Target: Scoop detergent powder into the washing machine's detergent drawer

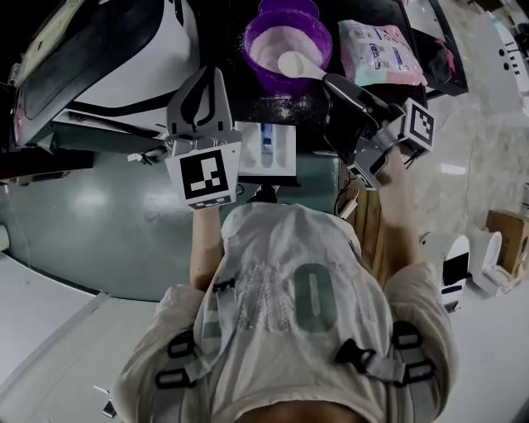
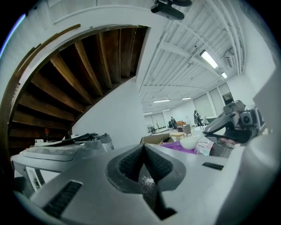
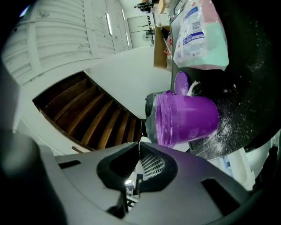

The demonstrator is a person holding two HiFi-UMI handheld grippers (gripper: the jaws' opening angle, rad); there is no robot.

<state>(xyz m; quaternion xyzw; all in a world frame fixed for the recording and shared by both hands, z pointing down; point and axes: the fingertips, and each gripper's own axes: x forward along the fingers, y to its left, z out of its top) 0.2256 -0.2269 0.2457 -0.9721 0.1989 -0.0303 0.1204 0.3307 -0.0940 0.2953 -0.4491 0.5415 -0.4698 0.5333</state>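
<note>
A purple tub (image 1: 288, 37) of white detergent powder stands on the dark washing machine top (image 1: 215, 41). My right gripper (image 1: 332, 82) is shut on the handle of a white scoop (image 1: 298, 64), whose bowl hovers over the tub's near rim. In the right gripper view the tub (image 3: 186, 116) lies just beyond the shut gripper (image 3: 138, 147). The open white detergent drawer (image 1: 283, 150) juts out below the tub. My left gripper (image 1: 208, 80) stays shut and empty to the left of the drawer; in its own view the left gripper (image 2: 143, 147) has powder dust on its pads.
A pink and green detergent bag (image 1: 382, 51) lies right of the tub, and a purple lid (image 1: 288, 7) sits behind it. Spilled powder dusts the machine top (image 3: 228, 123). Another machine's dark door (image 1: 91, 49) is at the left. The person's torso fills the lower head view.
</note>
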